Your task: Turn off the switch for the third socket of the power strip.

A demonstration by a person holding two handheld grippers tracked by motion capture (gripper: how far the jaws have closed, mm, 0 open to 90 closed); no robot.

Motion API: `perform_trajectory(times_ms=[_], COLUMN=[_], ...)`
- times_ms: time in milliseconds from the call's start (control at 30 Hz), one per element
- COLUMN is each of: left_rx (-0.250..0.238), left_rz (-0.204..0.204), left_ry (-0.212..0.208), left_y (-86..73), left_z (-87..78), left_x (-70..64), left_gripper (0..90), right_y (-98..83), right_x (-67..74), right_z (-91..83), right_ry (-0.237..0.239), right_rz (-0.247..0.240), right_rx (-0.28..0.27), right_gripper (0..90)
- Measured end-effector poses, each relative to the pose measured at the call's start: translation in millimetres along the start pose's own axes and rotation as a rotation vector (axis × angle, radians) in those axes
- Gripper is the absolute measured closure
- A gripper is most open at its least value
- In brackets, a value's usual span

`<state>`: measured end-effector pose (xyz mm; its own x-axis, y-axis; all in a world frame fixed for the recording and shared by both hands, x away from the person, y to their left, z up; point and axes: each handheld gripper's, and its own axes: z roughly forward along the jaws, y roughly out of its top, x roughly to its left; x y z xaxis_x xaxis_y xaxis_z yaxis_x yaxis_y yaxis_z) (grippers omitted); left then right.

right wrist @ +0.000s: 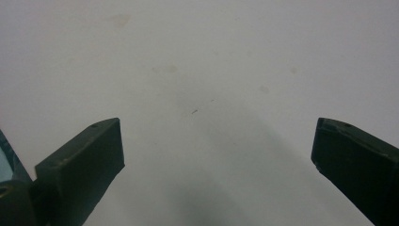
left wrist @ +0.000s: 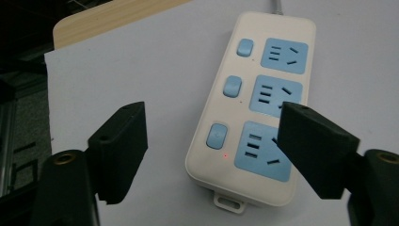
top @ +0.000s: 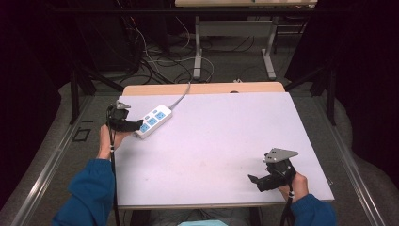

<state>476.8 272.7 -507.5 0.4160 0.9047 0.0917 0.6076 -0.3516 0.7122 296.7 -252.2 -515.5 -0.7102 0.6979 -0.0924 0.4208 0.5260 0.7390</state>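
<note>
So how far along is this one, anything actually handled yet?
Nothing looks done yet: the power strip lies flat on the table, ungripped. In hand: the left gripper is open around the strip's near end, where a small red light shows. Left: closing on it. The right gripper is open over bare table.

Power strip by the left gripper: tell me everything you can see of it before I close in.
The power strip is a white, plastic-looking bar with rounded corners, lying flat near the table's far left corner. It has three blue sockets, each beside a blue switch, a small red light by the nearest switch, a mounting tab at the near end, and a grey cord off the far end. The open left gripper straddles its near end, seemingly without touching.
</note>
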Motion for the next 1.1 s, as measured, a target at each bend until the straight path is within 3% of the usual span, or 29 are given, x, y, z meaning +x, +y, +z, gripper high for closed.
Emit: perform_trajectory(times_ms=[200, 267, 300, 467, 567, 700, 900, 1100], left_rx=[-0.017, -0.014, -0.013, -0.012, -0.022, -0.008, -0.013, -0.002], left_rz=[-0.043, -0.042, -0.046, -0.048, -0.053, -0.033, -0.029, 0.000], left_ry=[-0.014, -0.013, -0.017, -0.034, -0.049, -0.061, -0.073, -0.072], left_y=[-0.2, -0.7, -1.1, -3.0, -4.0, -4.0, -6.5, -9.4], left_z=[4.3, 6.0, 6.9, 9.9, 12.4, 13.8, 19.3, 25.1], left_x=[7.5, 8.5, 8.4, 9.9, 9.9, 9.8, 7.6, 6.6], left_gripper=[48.4, 51.1, 58.3, 72.6, 77.8, 89.1, 90.0, 90.0], right_y=[-0.1, 0.0, 0.0, -0.1, -0.1, -0.1, -0.2, -0.2], right_x=[0.6, 0.2, 0.3, 0.8, 0.5, 0.7, 0.5, 0.4], right_z=[0.0, 0.1, 0.0, -0.1, -0.3, 0.1, 0.2, 0.2], right_ry=[-0.001, -0.001, 0.001, -0.004, -0.003, -0.005, -0.001, 0.000], right_rz=[0.012, 0.004, 0.004, 0.016, 0.011, 0.018, 0.016, 0.013], right_rx=[0.002, 0.001, 0.001, 0.002, 0.003, 0.003, 0.004, 0.005], right_gripper=[2.5, 2.5, 2.5, 2.5, 2.5, 2.5, 2.5, 2.6])
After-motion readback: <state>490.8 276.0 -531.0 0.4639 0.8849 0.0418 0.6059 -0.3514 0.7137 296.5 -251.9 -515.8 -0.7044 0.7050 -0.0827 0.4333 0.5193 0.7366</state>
